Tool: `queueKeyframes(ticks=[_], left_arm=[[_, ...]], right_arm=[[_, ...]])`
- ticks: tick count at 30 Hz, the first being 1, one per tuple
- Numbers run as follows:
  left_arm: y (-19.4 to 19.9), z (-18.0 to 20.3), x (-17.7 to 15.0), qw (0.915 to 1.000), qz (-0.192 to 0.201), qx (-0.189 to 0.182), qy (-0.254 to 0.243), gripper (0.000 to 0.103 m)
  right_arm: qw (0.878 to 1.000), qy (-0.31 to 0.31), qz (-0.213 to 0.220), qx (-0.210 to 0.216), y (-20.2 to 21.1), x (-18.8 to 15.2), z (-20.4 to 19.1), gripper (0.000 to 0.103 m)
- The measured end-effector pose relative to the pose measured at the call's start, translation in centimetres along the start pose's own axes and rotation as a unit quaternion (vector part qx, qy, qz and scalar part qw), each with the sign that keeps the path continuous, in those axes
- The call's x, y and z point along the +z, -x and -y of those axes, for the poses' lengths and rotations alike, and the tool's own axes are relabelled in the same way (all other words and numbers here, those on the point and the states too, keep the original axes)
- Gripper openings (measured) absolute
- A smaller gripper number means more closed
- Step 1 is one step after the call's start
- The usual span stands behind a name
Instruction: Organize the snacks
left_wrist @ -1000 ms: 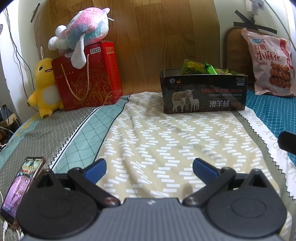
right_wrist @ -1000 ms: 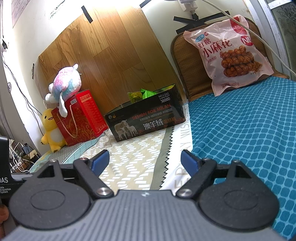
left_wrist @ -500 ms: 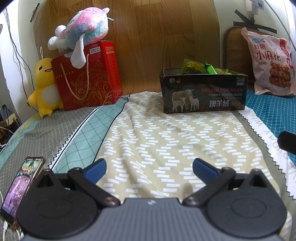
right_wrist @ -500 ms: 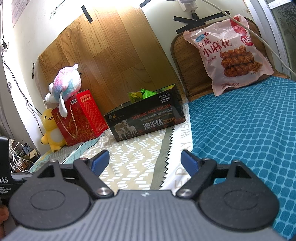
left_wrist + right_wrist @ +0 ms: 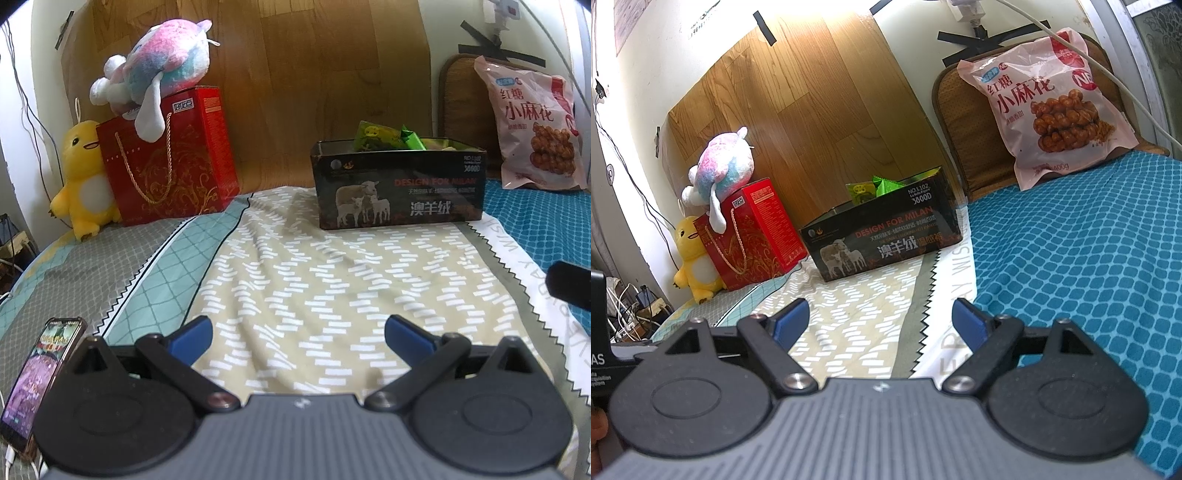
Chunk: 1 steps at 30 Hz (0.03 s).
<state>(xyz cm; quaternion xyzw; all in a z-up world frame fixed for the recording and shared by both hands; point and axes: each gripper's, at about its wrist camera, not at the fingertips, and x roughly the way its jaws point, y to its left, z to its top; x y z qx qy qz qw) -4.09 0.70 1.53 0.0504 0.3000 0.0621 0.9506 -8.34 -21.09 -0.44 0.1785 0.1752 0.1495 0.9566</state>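
Note:
A black open box (image 5: 400,188) (image 5: 886,236) printed with sheep stands on the bed, with green snack packets (image 5: 388,136) (image 5: 875,186) sticking out of its top. A large pink snack bag (image 5: 535,127) (image 5: 1052,107) leans against a woven headboard cushion at the back right. My left gripper (image 5: 297,334) hovers open over the beige patterned sheet, well short of the box, nothing between its blue fingertips. My right gripper (image 5: 881,323) is open too, low over the sheet's seam, empty. A dark part of the right tool (image 5: 569,284) shows at the left view's right edge.
A red gift bag (image 5: 166,173) (image 5: 753,236) with a pastel plush (image 5: 159,81) on top and a yellow duck plush (image 5: 83,184) stand back left. A lit phone (image 5: 40,376) lies by the bed's left edge. Cables (image 5: 631,314) hang beyond it. A wooden board (image 5: 314,74) leans on the wall.

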Motion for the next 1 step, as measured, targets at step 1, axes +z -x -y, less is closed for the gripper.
queueKeyframes(ticks=[1], left_arm=[[0.02,0.03,0.03,1.0000,0.000,-0.003,-0.002,0.103]], right_arm=[[1.000,0.000,0.000,0.000,-0.06,-0.03,-0.09,0.086]])
